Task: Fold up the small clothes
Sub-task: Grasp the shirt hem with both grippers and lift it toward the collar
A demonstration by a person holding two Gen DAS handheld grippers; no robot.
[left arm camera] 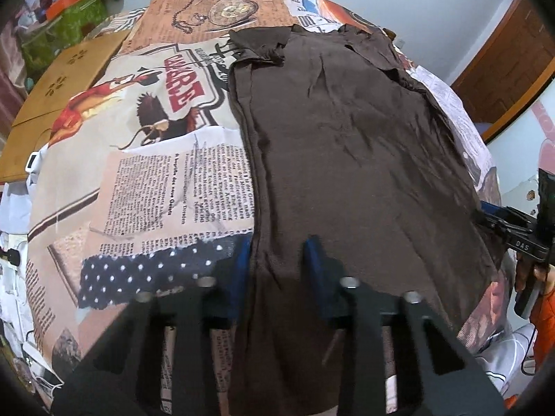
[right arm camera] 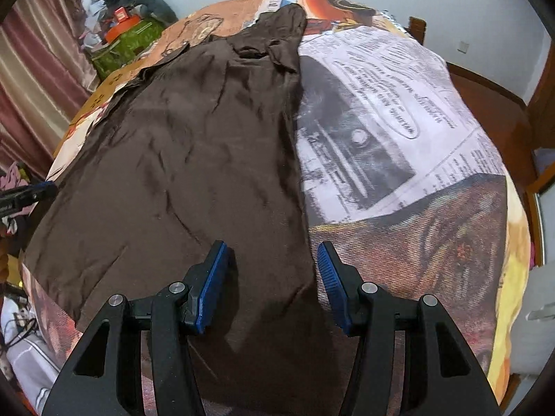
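The brown shirt [left arm camera: 347, 145] lay spread flat on the bed [left arm camera: 156, 180], over a bedcover printed with newspaper text and pictures, its collar end at the far side and its hem toward the cameras. Creases ran across the cloth, and one sleeve [left arm camera: 258, 43] sat folded in near the far left corner.

Left tongs [left arm camera: 281, 263] were down at the near left corner of the shirt, blue pads apart, straddling the shirt's left edge: one finger over the bedcover, the other over the brown cloth. Nothing was pinched between them.

Right tongs [right arm camera: 272, 270] were over the near right corner, pads [right arm camera: 215, 270] wide apart too, the shirt's right edge running between them. Left pad sat over the cloth, right pad over the bedcover. Whether either pad touched the fabric could not be told.

In the right view, the tip of the left tongs [right arm camera: 34, 194] poked in from the left edge, just beside the shirt's side. In the left view, the right tongs [left arm camera: 499, 222] showed at the shirt's right edge.

A cardboard sheet [left arm camera: 66, 83] lay at the bed's far left.
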